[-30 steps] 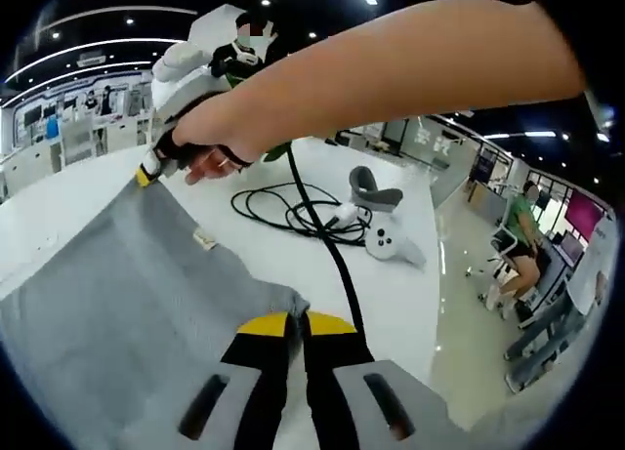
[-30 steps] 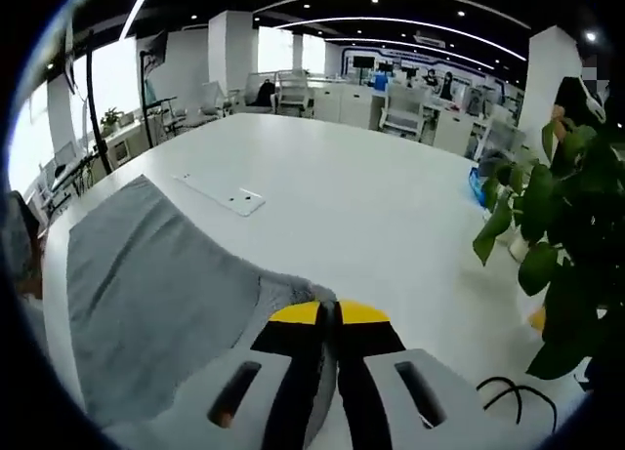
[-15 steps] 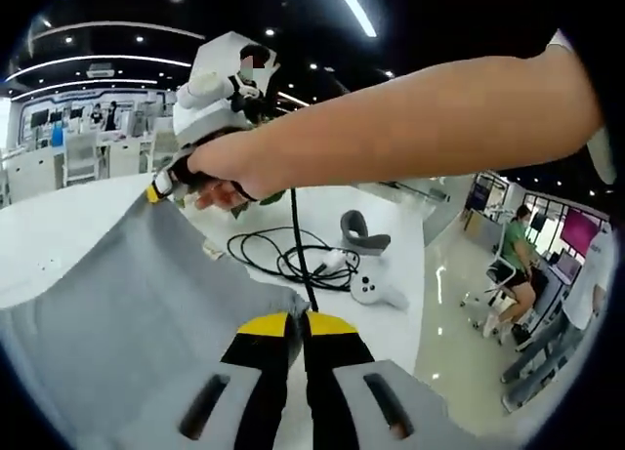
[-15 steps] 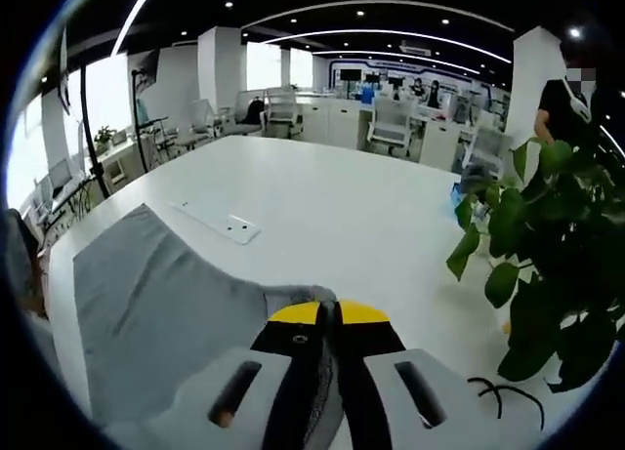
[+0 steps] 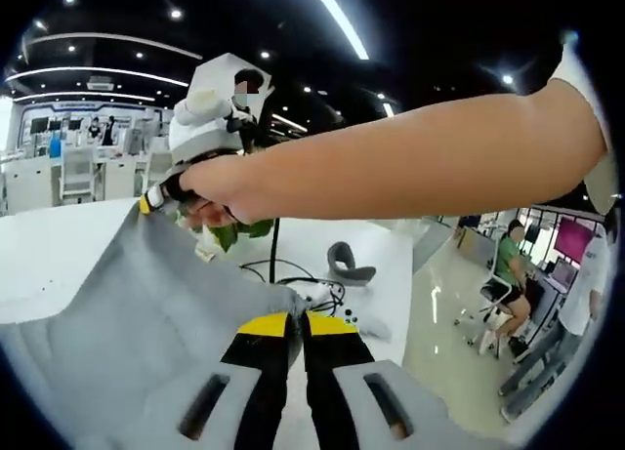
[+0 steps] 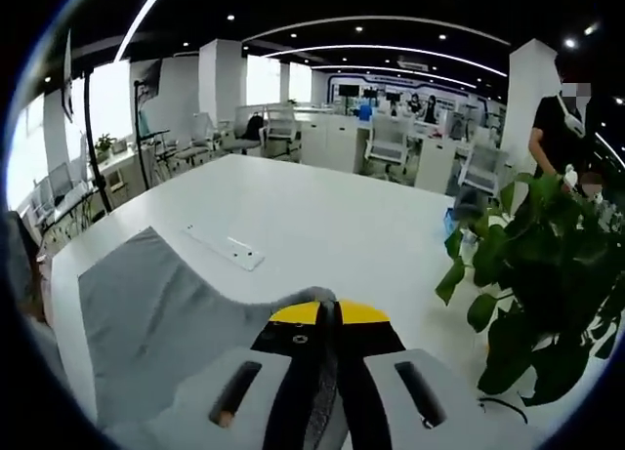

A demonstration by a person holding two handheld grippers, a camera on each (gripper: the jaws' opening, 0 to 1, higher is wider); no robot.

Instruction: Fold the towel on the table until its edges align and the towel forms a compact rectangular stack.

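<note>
- My right arm (image 5: 420, 152) stretches bare across the left gripper view, and my hand (image 5: 210, 182) wraps the handle of the right tool (image 5: 148, 200) at its far end.
- My left tool (image 5: 296, 325) has its yellow-tipped jaws pressed together, clenched on a corner of the grey towel (image 5: 127, 304).
- In the right gripper view my right tool (image 6: 329, 313) is likewise clamped tight, with a fold of the towel (image 6: 156, 318) pinched between its jaws.
- The towel hangs stretched between the two tools, its gripped edge raised off the white table (image 6: 322, 216); the rest drapes down toward the table near its edge.
- Beside the towel on the table lies a flat white plate (image 6: 227, 247) with small holes.
- A leafy green plant (image 6: 532, 284) stands to the right of my right tool.
- In the left gripper view, a coil of black cable (image 5: 293, 274) and a grey-and-white device (image 5: 350, 265) lie on the table beyond the towel.
- Office desks and chairs (image 6: 391, 138) stand far behind.
</note>
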